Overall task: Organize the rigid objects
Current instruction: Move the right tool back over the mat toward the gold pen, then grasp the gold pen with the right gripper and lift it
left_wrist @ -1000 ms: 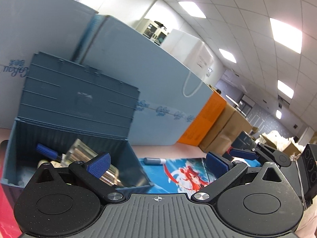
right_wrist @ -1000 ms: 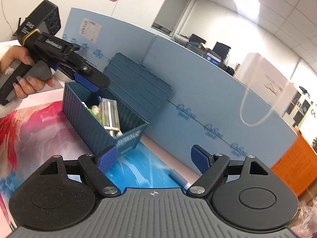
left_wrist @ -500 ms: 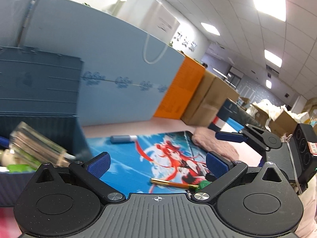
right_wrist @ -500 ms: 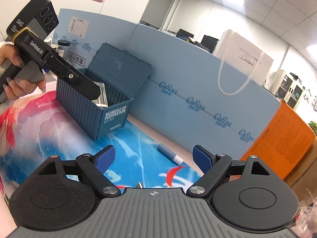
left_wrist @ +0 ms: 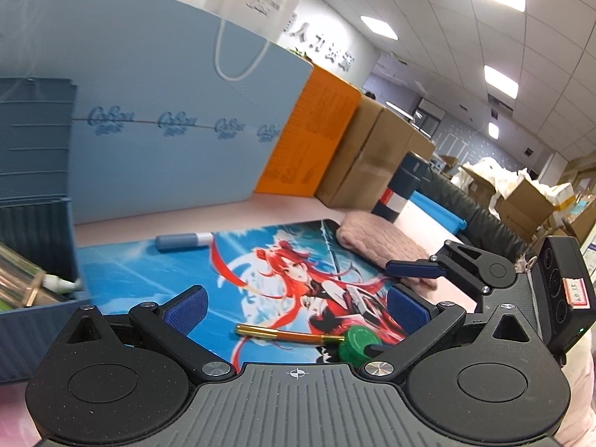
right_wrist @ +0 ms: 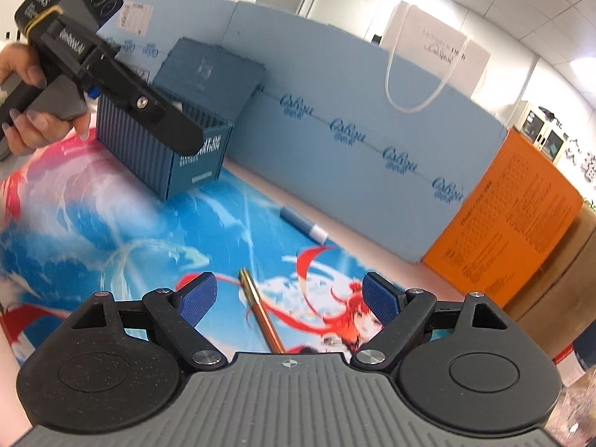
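A gold pen (left_wrist: 287,333) lies on the printed desk mat (left_wrist: 156,272), just ahead of my open, empty left gripper (left_wrist: 296,307). A green round cap (left_wrist: 358,342) sits at its right end. A blue-grey marker (left_wrist: 184,241) lies at the mat's far edge. The blue container box (right_wrist: 164,152) with its lid up stands at the left and holds several items. In the right wrist view the pen (right_wrist: 260,313) lies between the fingers of my open, empty right gripper (right_wrist: 287,300), and the marker (right_wrist: 303,225) lies farther off.
A light blue foam board (left_wrist: 156,119) walls the back. An orange box (left_wrist: 309,138) and cardboard boxes (left_wrist: 368,156) stand to its right. A pink cloth (left_wrist: 376,240) lies at the mat's right corner. The right gripper's body (left_wrist: 484,279) is close on my right.
Both grippers have swung right and down, away from the container box toward the mat. The gold pen and green cap have come into view just ahead of them.
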`<state>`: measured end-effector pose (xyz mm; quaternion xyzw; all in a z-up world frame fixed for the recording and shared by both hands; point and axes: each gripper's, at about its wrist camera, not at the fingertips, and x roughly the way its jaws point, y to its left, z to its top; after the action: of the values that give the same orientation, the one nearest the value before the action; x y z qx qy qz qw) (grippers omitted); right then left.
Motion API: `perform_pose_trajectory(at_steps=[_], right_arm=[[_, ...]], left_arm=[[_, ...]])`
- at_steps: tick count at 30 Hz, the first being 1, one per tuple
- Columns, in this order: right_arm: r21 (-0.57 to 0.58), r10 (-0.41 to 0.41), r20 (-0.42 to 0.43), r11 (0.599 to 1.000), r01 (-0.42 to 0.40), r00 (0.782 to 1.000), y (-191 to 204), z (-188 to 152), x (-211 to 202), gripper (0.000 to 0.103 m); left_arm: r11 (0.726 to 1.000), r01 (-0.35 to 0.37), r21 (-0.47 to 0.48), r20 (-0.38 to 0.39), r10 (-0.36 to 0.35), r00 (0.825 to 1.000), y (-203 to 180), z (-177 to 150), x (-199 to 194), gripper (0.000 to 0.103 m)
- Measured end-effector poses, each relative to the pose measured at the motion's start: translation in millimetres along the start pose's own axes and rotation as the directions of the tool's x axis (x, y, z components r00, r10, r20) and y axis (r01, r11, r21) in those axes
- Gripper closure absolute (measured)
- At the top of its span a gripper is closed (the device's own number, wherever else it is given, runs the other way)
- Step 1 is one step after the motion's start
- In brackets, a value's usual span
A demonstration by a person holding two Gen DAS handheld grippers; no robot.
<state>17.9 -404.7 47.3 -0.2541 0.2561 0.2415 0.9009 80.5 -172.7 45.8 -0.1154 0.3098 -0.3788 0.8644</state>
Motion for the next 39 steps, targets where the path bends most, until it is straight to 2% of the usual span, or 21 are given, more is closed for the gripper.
perform_pose_trajectory(at_steps=[8,15,18,20,22,26,33,37,39], right_arm=[[-0.013,0.049,-0.05,0.999,-0.05,0.997,2,-9,20,0.019],[-0.033,0.125,-0.143,0.991,-0.131,0.982,3,1,54,0.023],[-0.024,0.137,-0.184,0.989,-0.144,0.973,-3,4,67,0.035],[-0.017,0.152,-0.219,0.987,-0.16,0.964,-6,4,77,0.05],[-0.008,0.165,-0.257,0.985,-0.172,0.952,-9,4,88,0.058],[0.027,0.201,-0.312,0.979,-0.202,0.929,-14,4,111,0.065],[0.157,0.326,-0.287,0.944,-0.292,0.901,-29,8,128,0.08],[0.177,0.347,-0.269,0.935,-0.308,0.898,-30,7,127,0.088],[0.178,0.336,-0.259,0.938,-0.297,0.905,-30,6,126,0.089]], left_arm=[[1.0,0.015,0.004,-0.037,-0.015,0.999,-6,1,24,0.0],[0.998,0.054,-0.026,-0.047,-0.055,0.997,-4,6,43,0.0],[0.996,0.077,-0.043,-0.062,-0.08,0.995,1,2,50,0.0],[0.996,0.078,-0.05,-0.07,-0.081,0.994,5,1,52,0.0],[0.995,0.081,-0.064,-0.07,-0.086,0.994,9,2,51,0.0],[0.993,0.085,-0.082,-0.066,-0.09,0.994,16,3,51,0.0],[0.991,0.089,-0.098,-0.065,-0.096,0.993,20,4,49,0.0],[0.99,0.091,-0.103,-0.061,-0.098,0.993,21,4,49,0.0],[0.99,0.091,-0.105,-0.062,-0.098,0.993,21,4,49,0.0]])
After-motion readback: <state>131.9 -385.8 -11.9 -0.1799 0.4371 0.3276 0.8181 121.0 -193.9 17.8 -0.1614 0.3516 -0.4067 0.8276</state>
